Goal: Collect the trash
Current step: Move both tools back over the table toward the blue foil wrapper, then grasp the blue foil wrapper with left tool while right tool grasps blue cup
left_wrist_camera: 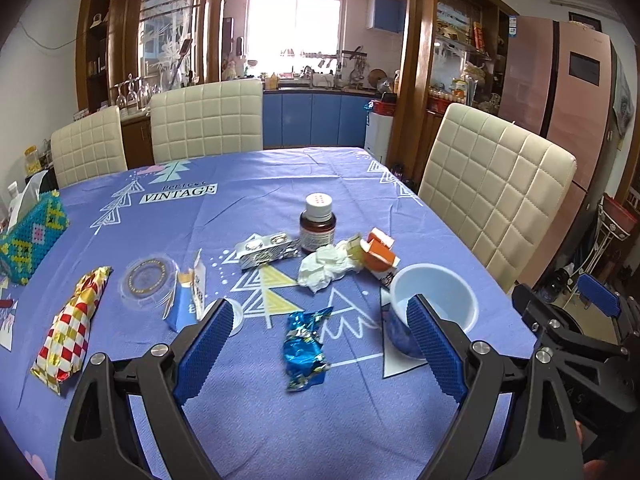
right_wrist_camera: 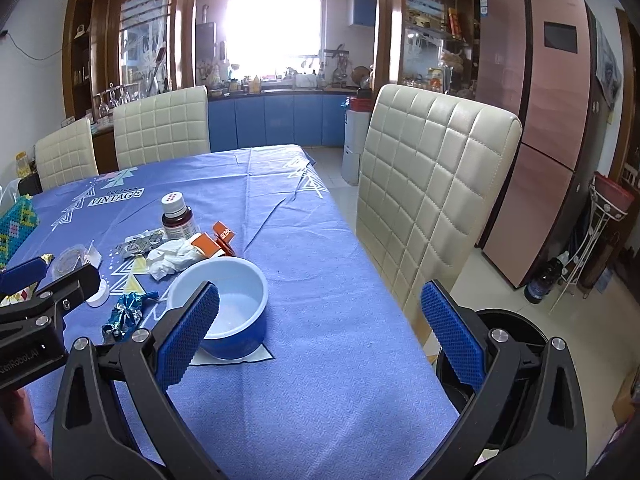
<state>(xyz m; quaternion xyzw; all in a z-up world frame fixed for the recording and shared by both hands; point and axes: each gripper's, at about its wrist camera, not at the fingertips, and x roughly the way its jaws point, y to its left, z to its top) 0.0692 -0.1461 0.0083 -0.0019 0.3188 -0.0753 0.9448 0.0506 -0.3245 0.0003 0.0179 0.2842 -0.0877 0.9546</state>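
Trash lies spread over the blue tablecloth (left_wrist_camera: 280, 420). A crumpled blue foil wrapper (left_wrist_camera: 306, 348) rests just ahead of my left gripper (left_wrist_camera: 320, 302), which is open and holds nothing. Farther back are a white tissue wad (left_wrist_camera: 326, 266), a torn orange carton (left_wrist_camera: 378, 254), a silver blister pack (left_wrist_camera: 266, 250) and a brown medicine bottle (left_wrist_camera: 317, 224). A red, white and gold wrapper (left_wrist_camera: 70, 328) lies at the left. My right gripper (right_wrist_camera: 320, 288) hovers open and empty over the table's right edge, its left finger in front of a blue bowl (right_wrist_camera: 232, 308).
A clear plastic lid (left_wrist_camera: 148, 284), a small blue and white carton (left_wrist_camera: 188, 300) and a white cap (left_wrist_camera: 236, 316) sit by the left finger. A beaded tissue box (left_wrist_camera: 28, 236) stands far left. A cream chair (right_wrist_camera: 432, 192) flanks the table; a black round bin (right_wrist_camera: 508, 320) sits on the floor below.
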